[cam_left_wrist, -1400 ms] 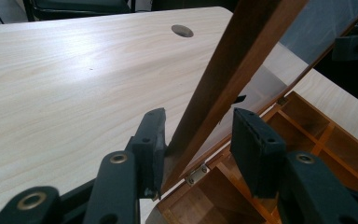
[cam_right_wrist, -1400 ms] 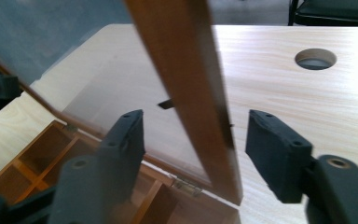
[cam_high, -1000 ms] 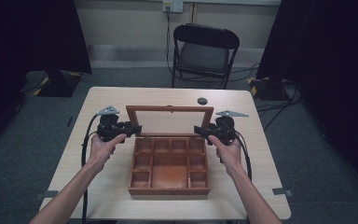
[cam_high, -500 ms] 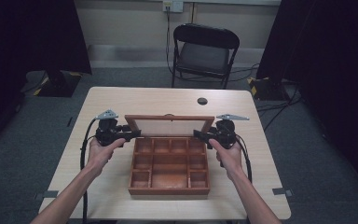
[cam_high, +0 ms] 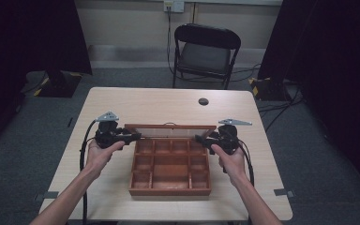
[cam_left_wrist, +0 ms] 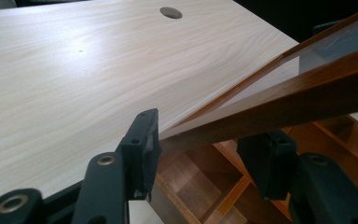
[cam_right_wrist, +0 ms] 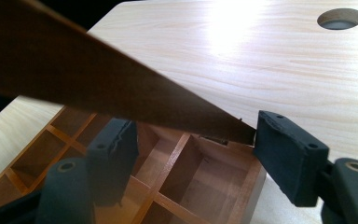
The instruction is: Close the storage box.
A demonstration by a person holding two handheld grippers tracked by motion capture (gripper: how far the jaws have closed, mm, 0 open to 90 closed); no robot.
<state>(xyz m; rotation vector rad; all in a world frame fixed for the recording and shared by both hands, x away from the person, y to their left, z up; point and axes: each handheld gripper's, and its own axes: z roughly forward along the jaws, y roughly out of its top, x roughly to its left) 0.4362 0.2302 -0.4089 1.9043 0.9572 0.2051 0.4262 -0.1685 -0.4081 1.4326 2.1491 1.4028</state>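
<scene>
I keep both claws spread astride the lid (cam_high: 170, 126) ends, left claw (cam_high: 132, 136) and right claw (cam_high: 201, 138), steadying it level over the box (cam_high: 170, 165).

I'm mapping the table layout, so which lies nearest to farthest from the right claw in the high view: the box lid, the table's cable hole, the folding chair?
1. Box lid: right at the right claw, on its inner side.
2. Cable hole: farther back on the tabletop.
3. Folding chair: beyond the table's far edge.
</scene>
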